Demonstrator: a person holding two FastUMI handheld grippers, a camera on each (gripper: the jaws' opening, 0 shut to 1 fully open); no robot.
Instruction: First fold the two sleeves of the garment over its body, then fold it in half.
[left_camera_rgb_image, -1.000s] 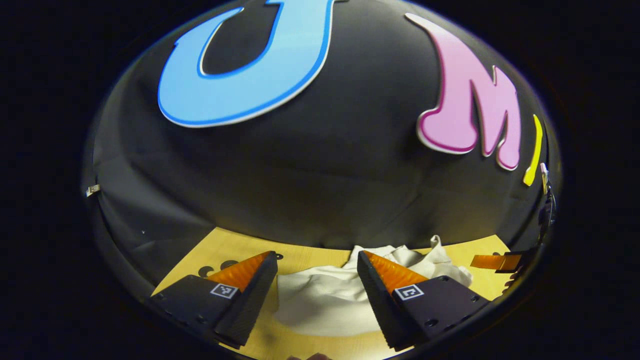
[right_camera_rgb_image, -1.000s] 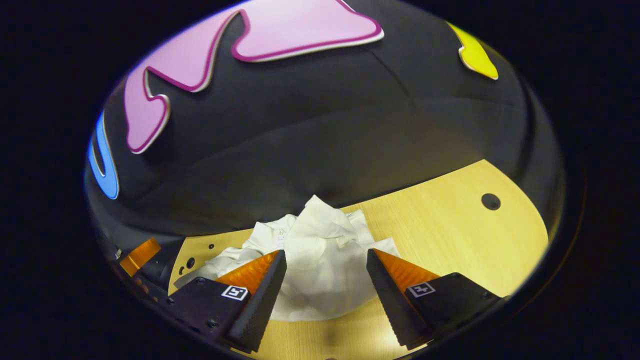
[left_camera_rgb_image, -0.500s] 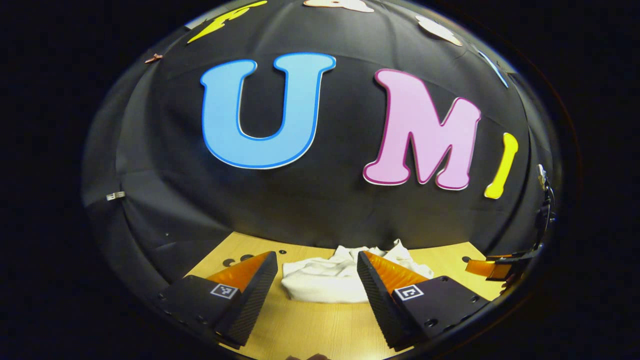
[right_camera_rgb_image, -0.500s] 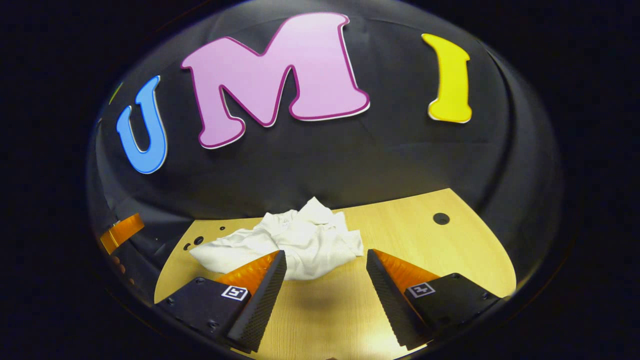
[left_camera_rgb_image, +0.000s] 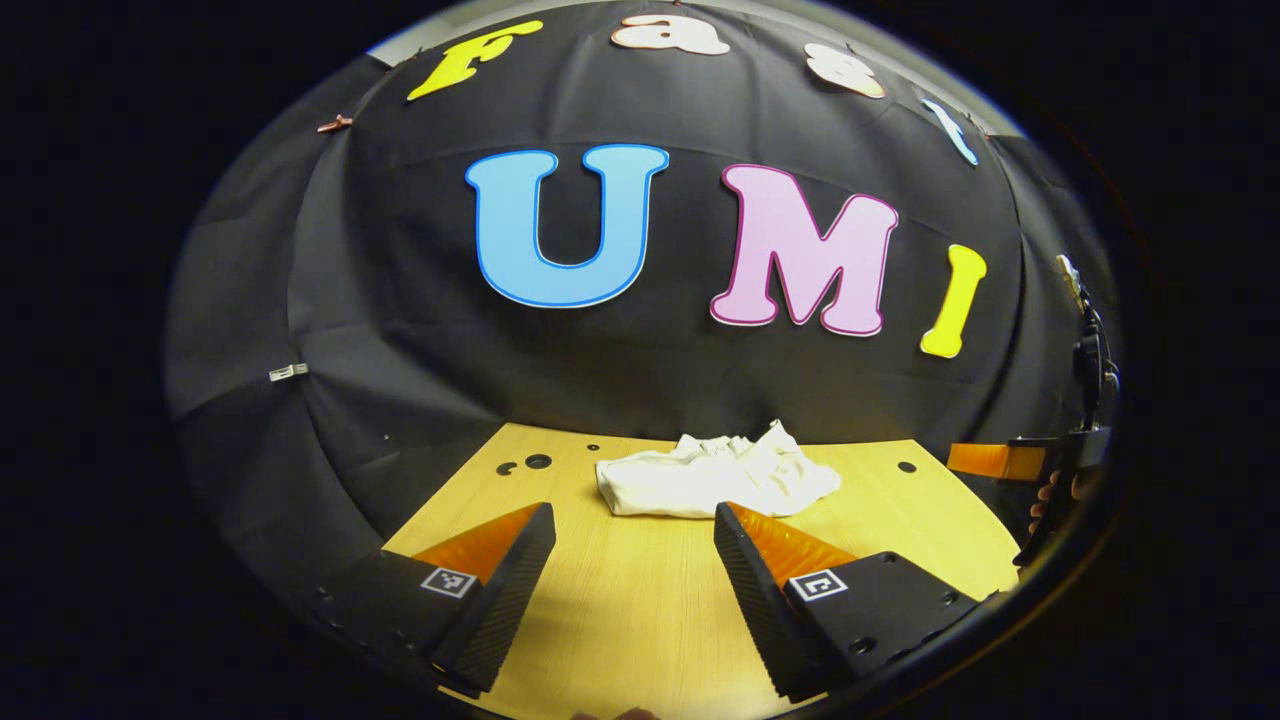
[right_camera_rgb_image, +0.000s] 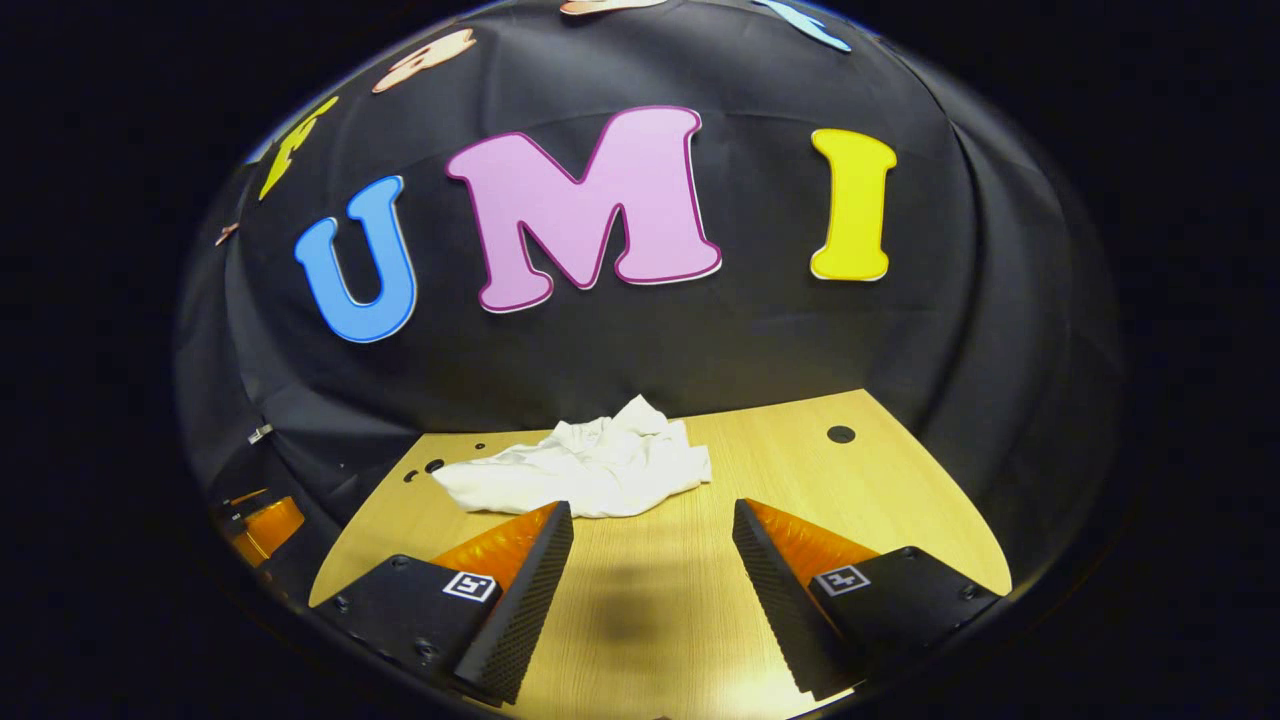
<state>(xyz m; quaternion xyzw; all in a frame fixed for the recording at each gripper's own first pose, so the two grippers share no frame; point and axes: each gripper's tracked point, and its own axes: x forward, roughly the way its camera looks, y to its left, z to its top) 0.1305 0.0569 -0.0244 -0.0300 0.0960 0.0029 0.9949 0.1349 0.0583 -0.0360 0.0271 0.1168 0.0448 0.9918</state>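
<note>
A crumpled white cloth garment (left_camera_rgb_image: 715, 475) lies near the far edge of a light wooden table (left_camera_rgb_image: 620, 610) against black cloth walls. The left gripper (left_camera_rgb_image: 634, 520) and right gripper (right_camera_rgb_image: 652, 518) hover apart from it, released, holding nothing.

No readable text stands on anything here; each hand-held gripper finger (left_camera_rgb_image: 455, 581) carries only a small square black-and-white marker (right_camera_rgb_image: 845, 578), no words.
</note>
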